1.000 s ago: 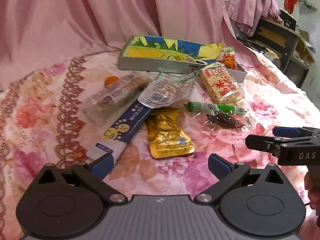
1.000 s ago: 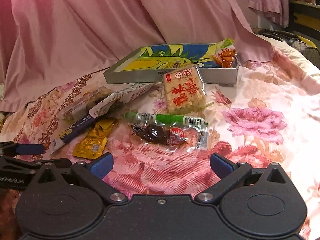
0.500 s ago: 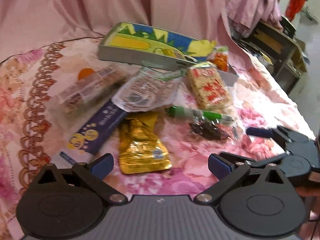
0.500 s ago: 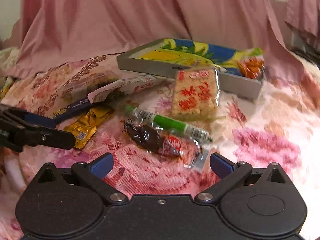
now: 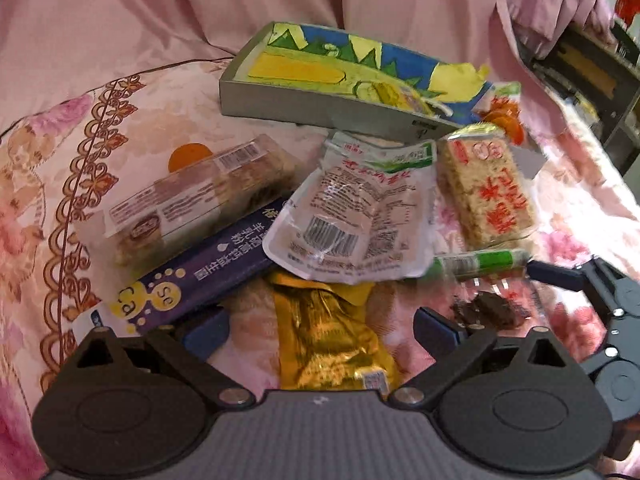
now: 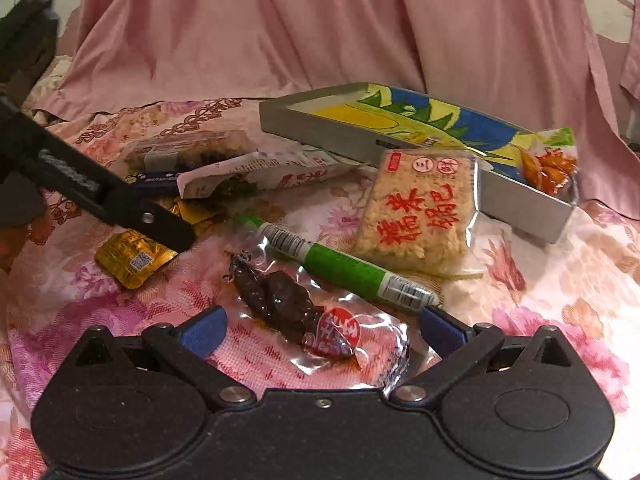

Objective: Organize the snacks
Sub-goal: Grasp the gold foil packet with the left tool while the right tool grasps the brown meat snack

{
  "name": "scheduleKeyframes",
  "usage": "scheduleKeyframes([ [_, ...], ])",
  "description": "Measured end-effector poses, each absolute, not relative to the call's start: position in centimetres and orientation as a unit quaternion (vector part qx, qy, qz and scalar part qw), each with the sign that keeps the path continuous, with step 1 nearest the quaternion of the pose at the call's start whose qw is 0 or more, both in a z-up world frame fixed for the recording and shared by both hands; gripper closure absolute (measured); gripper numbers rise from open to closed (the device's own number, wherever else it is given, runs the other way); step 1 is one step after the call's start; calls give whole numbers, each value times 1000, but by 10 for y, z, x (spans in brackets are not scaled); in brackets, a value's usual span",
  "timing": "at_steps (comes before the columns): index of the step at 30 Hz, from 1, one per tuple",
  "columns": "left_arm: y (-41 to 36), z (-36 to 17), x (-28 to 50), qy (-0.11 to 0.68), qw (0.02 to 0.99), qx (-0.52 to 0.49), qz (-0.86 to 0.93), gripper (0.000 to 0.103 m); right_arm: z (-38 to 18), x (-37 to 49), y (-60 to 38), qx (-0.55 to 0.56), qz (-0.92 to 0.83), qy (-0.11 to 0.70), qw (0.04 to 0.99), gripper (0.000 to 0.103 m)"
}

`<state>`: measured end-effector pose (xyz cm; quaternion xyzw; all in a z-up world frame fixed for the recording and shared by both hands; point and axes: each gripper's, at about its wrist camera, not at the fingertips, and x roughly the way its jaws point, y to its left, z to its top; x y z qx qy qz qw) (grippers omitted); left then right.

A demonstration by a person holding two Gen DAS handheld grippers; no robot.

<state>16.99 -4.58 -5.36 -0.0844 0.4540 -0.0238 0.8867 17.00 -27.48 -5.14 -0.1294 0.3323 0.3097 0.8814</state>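
Grippers are both hovering wide open and empty, left gripper straddling the crinkled gold foil pouch and right gripper bracketing the glossy clear-wrapped dark snack, likely pre-grasp for moving them to the shallow grey tray behind.

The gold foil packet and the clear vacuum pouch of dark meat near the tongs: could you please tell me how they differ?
The gold foil packet is opaque and crinkled; the clear vacuum pouch of dark meat shows its contents and bears a red label. The foil packet lies between the left tongs' open fingers, the pouch between the right tongs'. Both lie flat on the floral cloth, ungrasped.
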Motion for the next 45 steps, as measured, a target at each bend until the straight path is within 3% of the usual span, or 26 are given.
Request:
scheduleKeyframes([
  [4, -57, -55, 173, 456, 888, -50, -13, 8, -51, 168, -273, -141, 315, 331, 878, 4],
  [11, -58, -51, 166, 458, 888, -40, 6, 28, -43, 155, -268, -174, 334, 339, 862, 32],
  [16, -56, -49, 156, 455, 890, -39, -3, 44, -38, 138, -267, -204, 324, 345, 857, 42],
  [25, -48, -45, 134, 457, 888, -39, -38, 45, -33, 122, -265, -204, 303, 352, 862, 41],
  [28, -47, -45, 135, 458, 887, -37, -47, 38, -34, 124, -265, -198, 305, 349, 864, 27],
  [29, -47, -46, 137, 459, 886, -36, -50, 32, -34, 125, -265, -194, 306, 347, 865, 22],
  [30, -49, -46, 139, 459, 887, -32, -50, 26, -35, 126, -265, -192, 309, 345, 865, 20],
  [33, -56, -49, 146, 462, 885, -8, -50, 24, -41, 131, -266, -195, 315, 341, 864, 18],
  [36, -60, -51, 147, 461, 886, 11, -51, 27, -43, 137, -268, -182, 329, 341, 861, 23],
  [40, -62, -51, 142, 459, 886, 23, -55, 39, -41, 131, -266, -185, 347, 342, 853, 42],
  [42, -62, -49, 140, 460, 886, 22, -57, 47, -40, 126, -263, -203, 349, 335, 851, 45],
  [45, -60, -47, 137, 463, 884, 11, -61, 51, -38, 124, -263, -199, 351, 341, 849, 50],
])
